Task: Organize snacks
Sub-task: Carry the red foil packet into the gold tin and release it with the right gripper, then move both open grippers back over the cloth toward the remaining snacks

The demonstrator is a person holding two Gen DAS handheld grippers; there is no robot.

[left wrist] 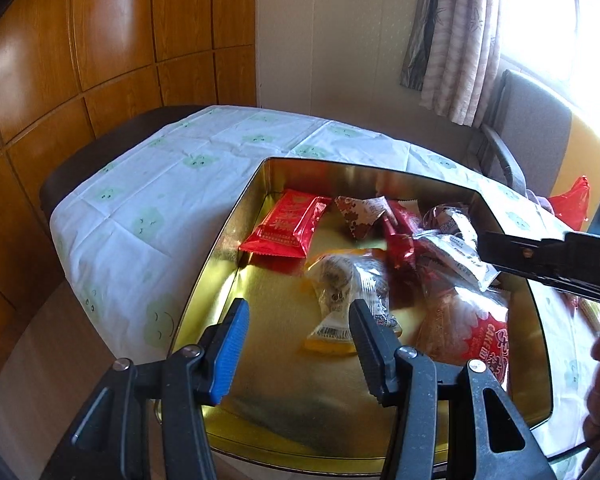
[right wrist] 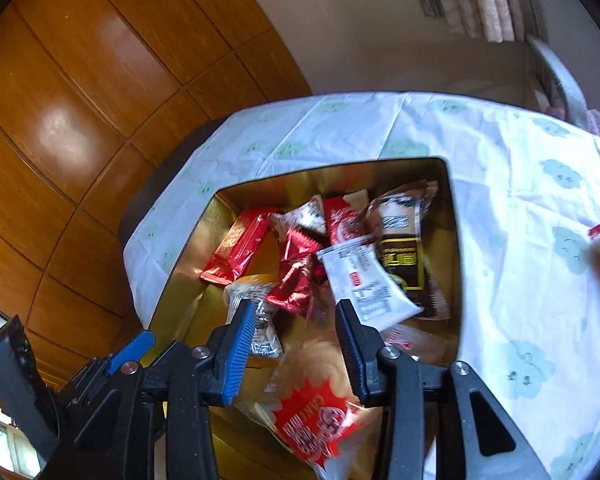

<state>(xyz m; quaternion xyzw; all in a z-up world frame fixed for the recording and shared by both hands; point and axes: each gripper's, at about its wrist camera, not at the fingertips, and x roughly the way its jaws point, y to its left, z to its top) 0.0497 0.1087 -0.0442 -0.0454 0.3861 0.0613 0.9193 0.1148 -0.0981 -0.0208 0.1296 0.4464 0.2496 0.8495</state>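
Gold-coloured metal, the rectangular tin [left wrist: 236, 216] fills the centre of both views on the cloud-printed white cloth covering the surface [left wrist: 148, 184], and the wrapped snacks sit heaped toward its right half. Our left hand-held gripper [left wrist: 298, 344] hangs spread and empty over the tin's near edge; our right hand-held gripper [right wrist: 296, 344] gapes above the clear cake packet with red label [right wrist: 316, 412], holding nothing. The slippery wrappers overlap (the white sachet [right wrist: 364, 276] rides on the brown packet [right wrist: 400, 248]), so a pinch could drag a neighbour out. A red item [right wrist: 599, 229] lies at the right edge of the cloth.
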